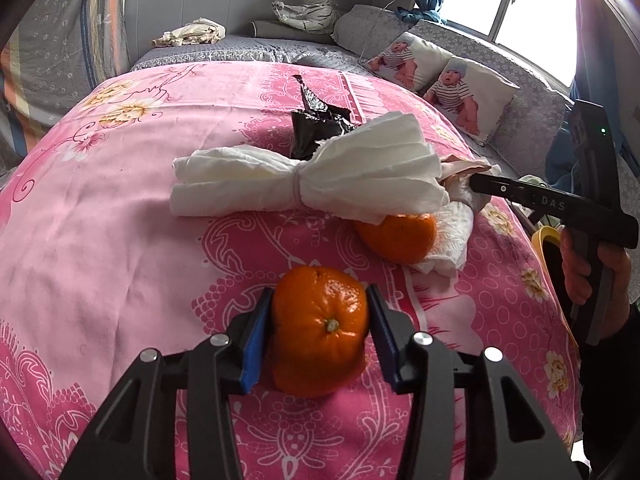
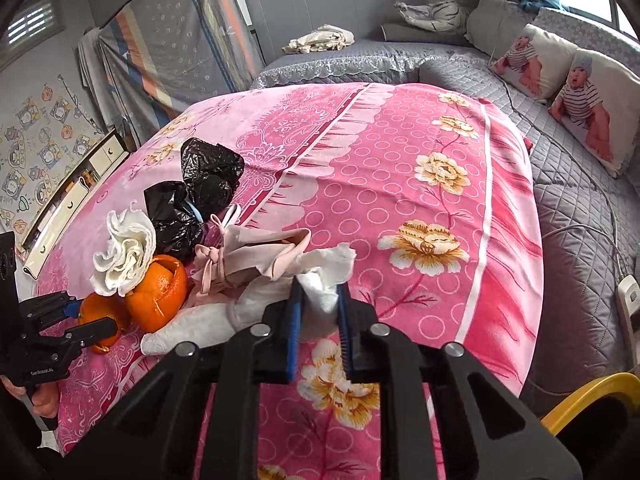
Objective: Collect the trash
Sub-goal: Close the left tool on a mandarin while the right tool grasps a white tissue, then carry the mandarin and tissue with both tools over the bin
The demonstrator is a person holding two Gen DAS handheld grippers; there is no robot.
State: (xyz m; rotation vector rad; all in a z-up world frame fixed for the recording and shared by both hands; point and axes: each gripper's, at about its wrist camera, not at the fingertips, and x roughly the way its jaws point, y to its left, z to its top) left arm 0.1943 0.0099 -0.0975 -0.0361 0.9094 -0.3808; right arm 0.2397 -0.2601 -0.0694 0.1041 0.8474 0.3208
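The left gripper (image 1: 320,320) is clamped on an orange peel (image 1: 320,332), its blue pads pressed against both sides while the peel rests on the pink flowered cloth (image 1: 100,220). Just beyond lies a second orange peel (image 1: 400,238), partly under a white tissue bundle (image 1: 304,184) tied at the middle, with a crumpled black plastic bag (image 1: 316,128) behind that. Over on the right, the right gripper (image 2: 318,312) is closed on a crumpled white tissue (image 2: 324,284) at the near edge of the pile, which touches a pinkish cloth pouch (image 2: 248,260). A yellow bin rim (image 2: 588,396) shows at the lower right, off the cloth's edge.
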